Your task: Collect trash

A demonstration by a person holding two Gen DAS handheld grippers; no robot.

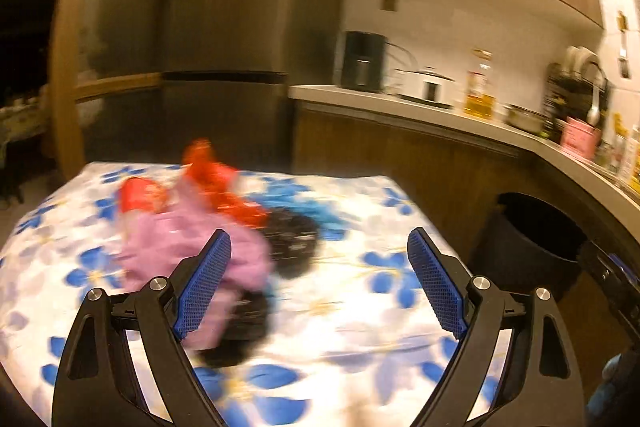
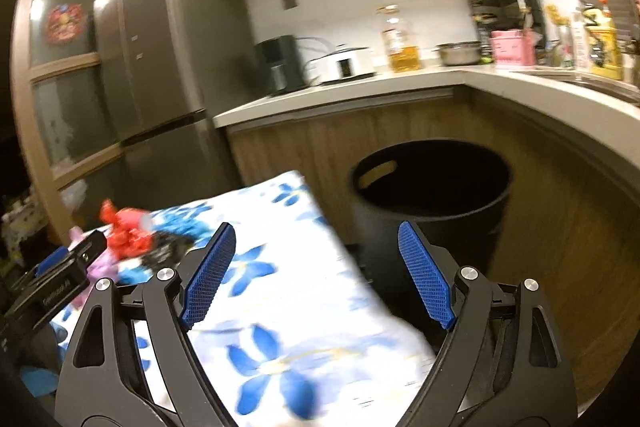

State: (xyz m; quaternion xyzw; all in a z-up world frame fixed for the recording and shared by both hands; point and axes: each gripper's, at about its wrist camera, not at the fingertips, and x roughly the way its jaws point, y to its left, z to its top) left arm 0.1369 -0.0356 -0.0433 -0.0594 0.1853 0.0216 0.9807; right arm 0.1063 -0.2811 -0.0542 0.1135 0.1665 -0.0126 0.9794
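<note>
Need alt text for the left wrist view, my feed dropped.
The open, empty left gripper points at a blurred pile of red, pink and black trash on a table with a blue-flowered cloth. A black bin stands to the right, below the kitchen counter.

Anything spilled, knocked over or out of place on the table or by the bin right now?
Only the trash itself: crumpled red, pink and black wrappers heaped on the floral tablecloth. The black bin stands upright beside the table, nothing spilled around it.
</note>
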